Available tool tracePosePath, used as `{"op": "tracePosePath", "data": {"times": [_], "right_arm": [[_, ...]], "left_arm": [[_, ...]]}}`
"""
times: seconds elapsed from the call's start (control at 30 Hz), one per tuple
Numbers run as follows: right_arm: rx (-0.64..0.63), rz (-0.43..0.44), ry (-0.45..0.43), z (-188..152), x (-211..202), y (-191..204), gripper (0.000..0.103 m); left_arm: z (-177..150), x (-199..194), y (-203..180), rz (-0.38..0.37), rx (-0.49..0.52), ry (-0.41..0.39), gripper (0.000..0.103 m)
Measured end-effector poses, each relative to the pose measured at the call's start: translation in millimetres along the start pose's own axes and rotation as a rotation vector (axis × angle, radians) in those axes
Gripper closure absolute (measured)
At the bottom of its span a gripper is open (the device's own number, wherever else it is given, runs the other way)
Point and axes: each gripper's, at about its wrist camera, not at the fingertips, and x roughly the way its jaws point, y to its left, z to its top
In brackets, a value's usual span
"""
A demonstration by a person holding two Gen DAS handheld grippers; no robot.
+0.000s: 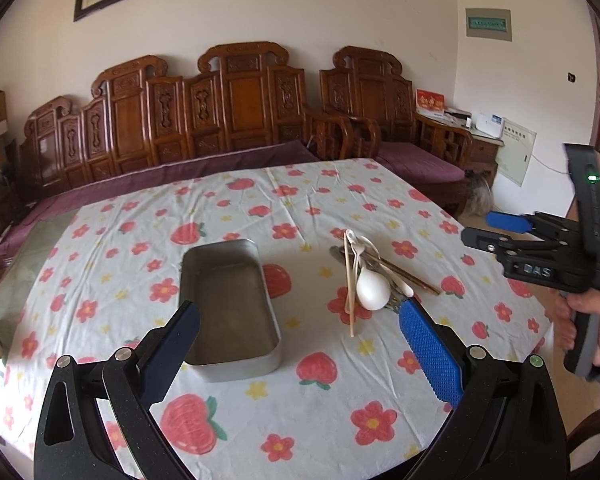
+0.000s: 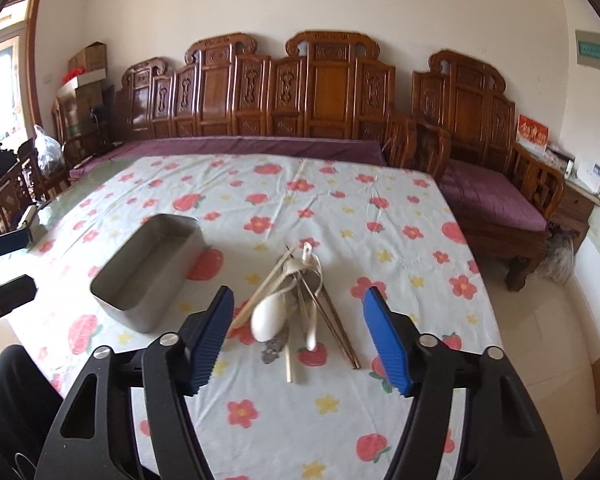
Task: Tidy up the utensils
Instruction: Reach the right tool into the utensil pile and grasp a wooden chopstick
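Observation:
A grey metal tray [image 1: 236, 366] [image 2: 136, 314] lies empty on the flowered tablecloth [image 1: 308, 408]. Right of it is a pile of utensils: a white spoon [image 1: 374, 290] [image 2: 270, 316], pale chopsticks [image 1: 349, 280] [image 2: 260, 294], brown chopsticks [image 1: 404, 274] [image 2: 342, 340] and several thin spoons or forks beneath. My left gripper [image 1: 300, 312] is open above the tray's near right corner, holding nothing. My right gripper [image 2: 299, 294] is open above the near end of the pile, its pads clear of it. In the left wrist view the right gripper [image 1: 476, 228] hovers at the right, held by a hand.
A carved wooden bench [image 2: 320, 92] with a purple cushion runs behind the table's far edge. A wooden armchair [image 2: 496, 196] and a side table [image 1: 484, 144] stand at the far right. The table's right edge [image 2: 496, 320] drops to a tiled floor.

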Motion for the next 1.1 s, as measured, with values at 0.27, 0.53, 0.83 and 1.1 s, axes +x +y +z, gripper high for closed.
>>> {"op": "tracePosePath", "data": {"times": [0.27,0.53,0.83,1.1], "right_arm": [[0.064,0.060,0.132,-22.0,72.8,-22.4,0.057],[0.029,0.059,0.217,-42.0,128.3,-33.4,0.066],[0.000,0.126,0.231,-45.3,157.5,-42.3,0.084],[-0.010,0.175,0.263,-47.0,177.0,-44.0,0.090]], "left_arm": [[-6.9,41.1,-8.4,-0.053,0.002,0.067,0.009],[-13.1,83.0,-22.9,-0.090,0.016,0.142,0.025],[-17.0,118.2,-32.2,-0.077,0.036,0.211,0.027],[-23.4,139.0,-40.9,-0.084,0.051,0.267,0.034]]}}
